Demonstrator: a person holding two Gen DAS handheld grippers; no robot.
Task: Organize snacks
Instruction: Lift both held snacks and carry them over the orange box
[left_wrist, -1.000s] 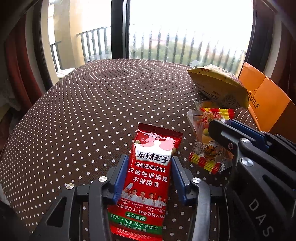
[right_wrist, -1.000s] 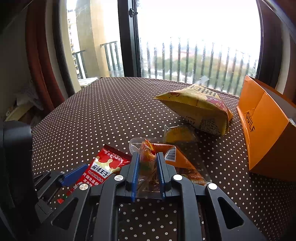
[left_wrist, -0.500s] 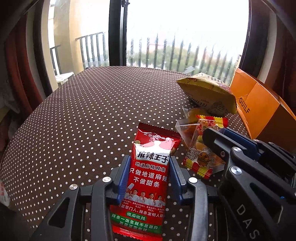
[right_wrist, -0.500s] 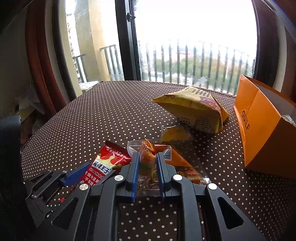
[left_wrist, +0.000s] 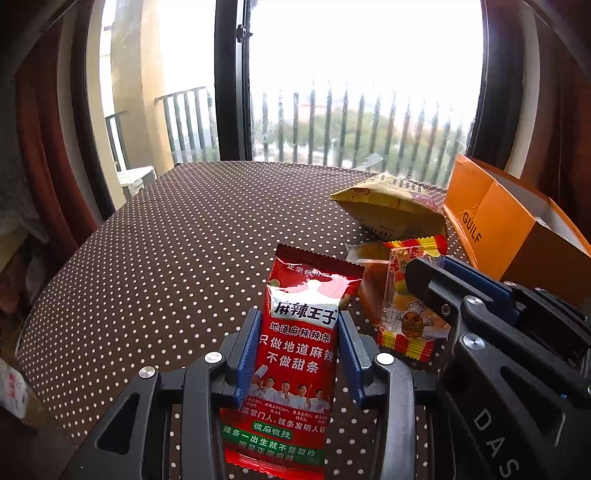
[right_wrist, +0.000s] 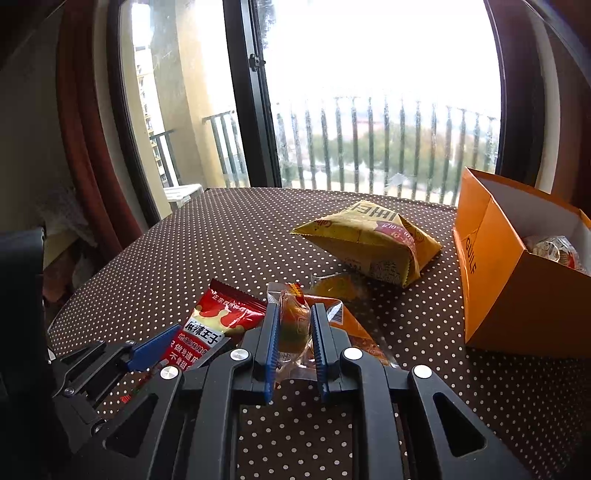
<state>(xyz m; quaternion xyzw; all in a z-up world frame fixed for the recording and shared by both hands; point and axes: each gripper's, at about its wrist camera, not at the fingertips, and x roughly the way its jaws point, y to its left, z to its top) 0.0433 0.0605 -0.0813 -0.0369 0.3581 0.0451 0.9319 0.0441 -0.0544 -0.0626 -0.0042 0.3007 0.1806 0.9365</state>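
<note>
My left gripper (left_wrist: 297, 325) is shut on a red spicy-strip packet (left_wrist: 295, 354) and holds it above the dotted table; the packet also shows in the right wrist view (right_wrist: 210, 325). My right gripper (right_wrist: 293, 314) is shut on a clear candy bag with red-yellow striped ends (right_wrist: 293, 325), which also shows in the left wrist view (left_wrist: 410, 317). A yellow chip bag (right_wrist: 369, 243) lies ahead on the table. An open orange box (right_wrist: 517, 280) stands at the right with a wrapped snack (right_wrist: 554, 249) inside.
A small clear packet with an orange-yellow snack (right_wrist: 340, 286) lies just before the chip bag. The brown polka-dot tablecloth (left_wrist: 177, 251) stretches left and back to a window with a balcony railing. Red curtains hang at the left.
Both grippers have risen with their packets; the left gripper's jaws closed onto the red packet. The orange box's inside now shows.
</note>
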